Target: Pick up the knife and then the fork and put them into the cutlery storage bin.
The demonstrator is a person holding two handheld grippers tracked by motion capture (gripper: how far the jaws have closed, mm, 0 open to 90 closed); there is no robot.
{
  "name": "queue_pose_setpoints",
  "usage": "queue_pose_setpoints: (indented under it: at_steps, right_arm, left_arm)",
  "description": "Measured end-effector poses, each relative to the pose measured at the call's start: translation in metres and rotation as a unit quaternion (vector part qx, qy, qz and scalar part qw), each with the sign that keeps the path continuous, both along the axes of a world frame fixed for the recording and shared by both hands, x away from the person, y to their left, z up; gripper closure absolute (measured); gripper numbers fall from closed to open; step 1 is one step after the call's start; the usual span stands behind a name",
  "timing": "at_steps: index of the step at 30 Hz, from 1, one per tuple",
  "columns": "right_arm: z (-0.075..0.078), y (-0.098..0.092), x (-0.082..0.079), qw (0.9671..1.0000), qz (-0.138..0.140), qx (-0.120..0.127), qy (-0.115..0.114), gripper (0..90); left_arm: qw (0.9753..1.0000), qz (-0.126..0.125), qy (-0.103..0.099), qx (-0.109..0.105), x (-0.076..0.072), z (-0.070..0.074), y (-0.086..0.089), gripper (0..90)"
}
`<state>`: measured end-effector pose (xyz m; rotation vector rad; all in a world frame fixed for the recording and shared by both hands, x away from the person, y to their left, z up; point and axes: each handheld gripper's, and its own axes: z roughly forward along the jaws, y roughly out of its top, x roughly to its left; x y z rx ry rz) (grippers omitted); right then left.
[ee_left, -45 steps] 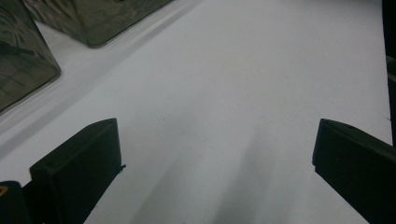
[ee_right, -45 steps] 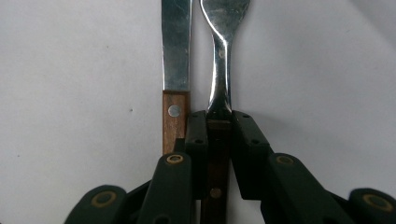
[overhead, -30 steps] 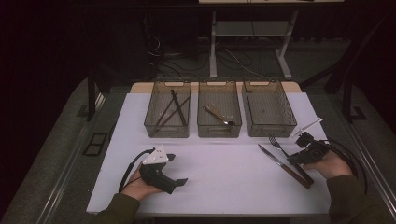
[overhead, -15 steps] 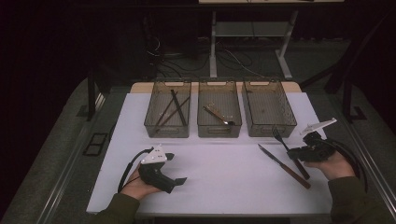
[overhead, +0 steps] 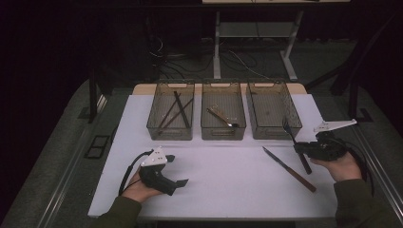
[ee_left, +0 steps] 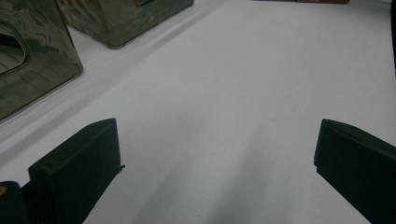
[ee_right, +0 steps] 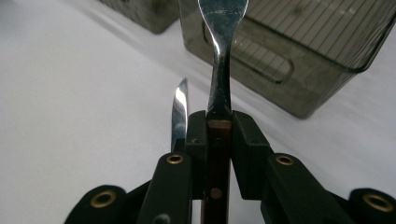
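Observation:
My right gripper (overhead: 299,148) is shut on the wooden handle of a fork (overhead: 290,134), held just above the white mat (overhead: 223,180) with the tines pointing at the right bin (overhead: 272,135). In the right gripper view, the jaws of the right gripper (ee_right: 219,135) clamp the fork (ee_right: 219,56) at its neck. A wooden-handled knife (overhead: 289,169) lies on the mat just left of it, its blade tip (ee_right: 179,112) showing beside the jaws. My left gripper (overhead: 177,170) rests open at the front left, with nothing between the jaws of the left gripper (ee_left: 215,158).
Three smoky clear bins stand in a row at the back of the mat. The left bin (overhead: 169,135) holds dark chopsticks (overhead: 176,111), the middle bin (overhead: 223,136) a spoon (overhead: 222,118). Table legs and cables lie beyond the table's far edge.
The right gripper has lifted the fork off the mat beside the knife and swung it towards the right bin. The knife and the left gripper have stayed put.

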<state>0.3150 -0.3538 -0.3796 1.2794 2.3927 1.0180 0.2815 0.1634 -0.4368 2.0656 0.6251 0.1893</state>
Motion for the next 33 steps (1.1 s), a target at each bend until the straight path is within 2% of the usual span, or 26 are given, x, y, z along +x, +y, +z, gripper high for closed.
queue_pose_setpoints:
  at_steps: [9,18,26,33]
  right_arm:
    - [0.005,-0.002,0.002,0.9994,-0.006,0.029,-0.020,77.4]
    - [0.020,0.002,0.013,0.9973,-0.013,0.046,-0.056,77.3]
    - [0.038,0.007,0.032,0.9953,-0.026,0.050,-0.079,77.3]
    - [0.055,0.008,0.058,0.9925,-0.046,0.054,-0.099,77.3]
  left_arm:
    - [1.0000,0.000,0.003,0.003,0.000,0.000,-0.001,0.0]
    - [0.9999,-0.001,0.015,0.005,0.000,-0.002,-0.002,0.0]
    - [0.9999,-0.006,0.011,0.003,-0.001,-0.001,-0.003,0.0]
    - [0.9999,-0.007,0.010,0.002,-0.001,-0.001,-0.004,0.0]
